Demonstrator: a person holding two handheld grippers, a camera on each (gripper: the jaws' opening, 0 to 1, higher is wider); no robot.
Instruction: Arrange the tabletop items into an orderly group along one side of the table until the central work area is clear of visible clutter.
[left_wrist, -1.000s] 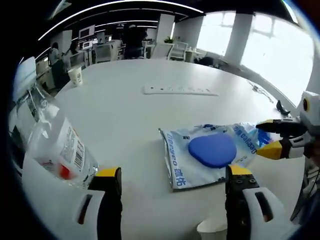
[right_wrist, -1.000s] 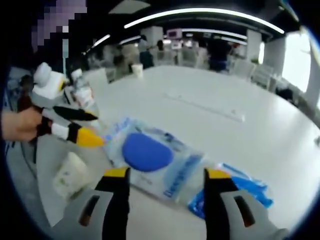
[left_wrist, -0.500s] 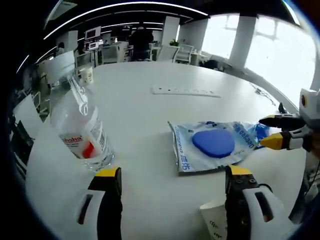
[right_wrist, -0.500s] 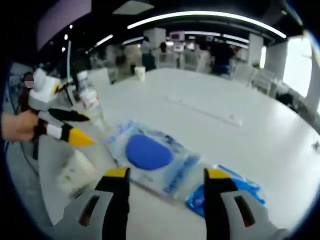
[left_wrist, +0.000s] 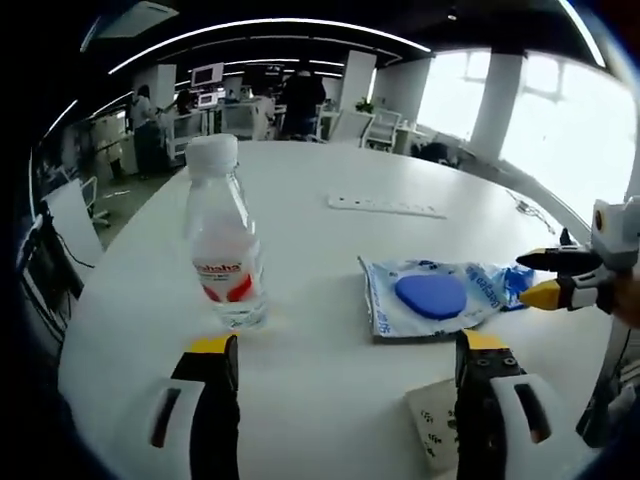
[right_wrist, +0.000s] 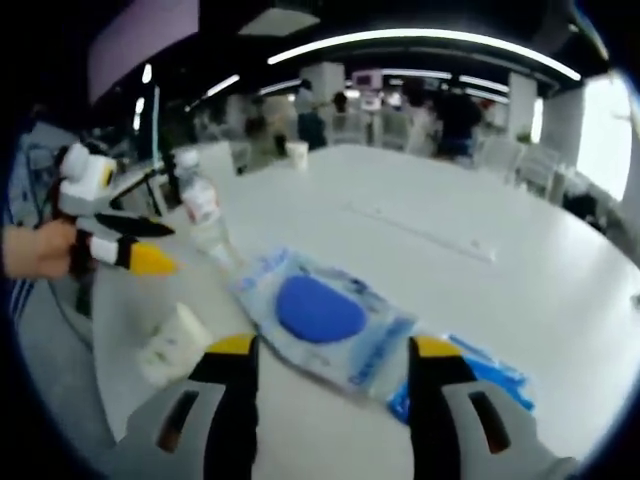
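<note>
The clear plastic packet (left_wrist: 435, 298) with a blue pad inside lies flat near the middle of the white bench (left_wrist: 300, 240), a second blue-printed wrapper (right_wrist: 470, 375) touching its far end. It looks light, soft and slick, so it would likely slide or crumple under a push; a pinch on a free edge or corner seems the surest hold, not the padded middle. The water bottle (left_wrist: 225, 245) stands upright, well apart from the packet, and appears stiff and heavier; its body would suit a grip. A paper cup (right_wrist: 172, 343) lies tipped near the bench edge, light and easily crushed. A white strip (left_wrist: 388, 207) lies farther back. The left gripper (left_wrist: 340, 352) and right gripper (right_wrist: 333, 352) both have their jaws spread and hold nothing.
</note>
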